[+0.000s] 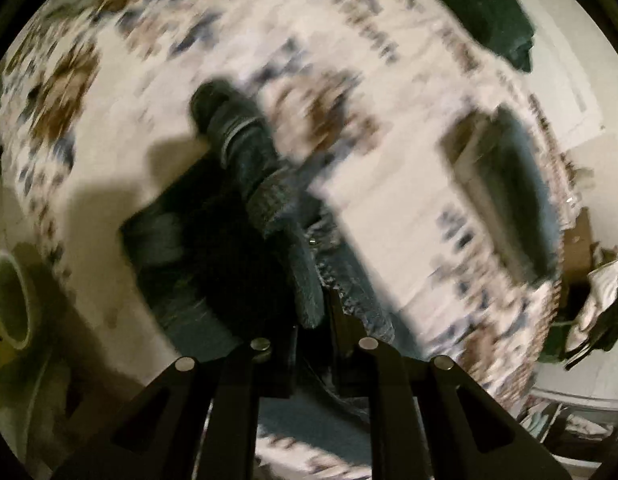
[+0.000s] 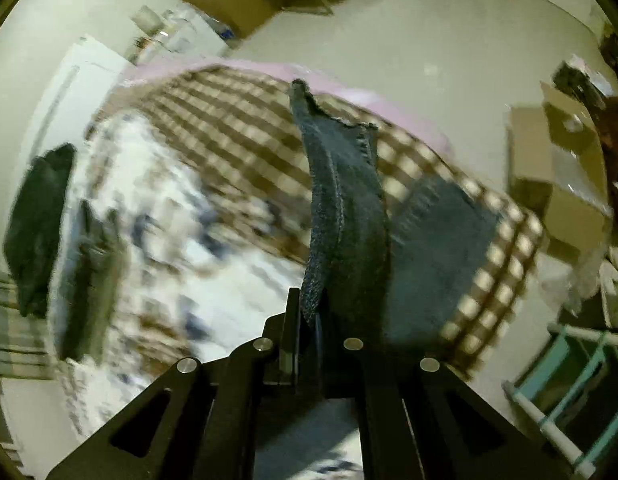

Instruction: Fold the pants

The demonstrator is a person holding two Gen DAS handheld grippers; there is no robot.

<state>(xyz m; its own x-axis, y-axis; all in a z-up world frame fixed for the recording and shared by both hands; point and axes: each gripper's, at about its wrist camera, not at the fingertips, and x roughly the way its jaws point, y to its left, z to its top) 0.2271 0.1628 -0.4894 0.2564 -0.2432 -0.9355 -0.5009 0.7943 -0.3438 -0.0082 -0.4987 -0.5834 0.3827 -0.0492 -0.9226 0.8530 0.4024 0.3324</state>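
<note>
Pants [image 2: 349, 216] are pinched in both of my grippers. On my right gripper [image 2: 309, 320] the jaws are closed down to a thin slit, with a fold of dark blue denim clamped between them; the fabric rises away from the fingertips as a twisted strip, its frayed hem at the far end. My left gripper [image 1: 315, 316] is likewise nearly closed on denim, a seamed edge of the pants [image 1: 305, 280] running out from between its fingers and bunching into a dark, rolled mass further on.

Beyond the right gripper, more of the denim lies flat on a brown-and-cream checked blanket [image 2: 229, 128], beside the raised strip. A white cover with blue and brown patches [image 1: 129, 92] spreads under the garment in the left view, badly blurred. A dark green cloth [image 1: 485, 12] lies at the bed's far edge. Cardboard boxes [image 2: 557, 168] stand on the pale floor [image 2: 409, 40] off to the right.
</note>
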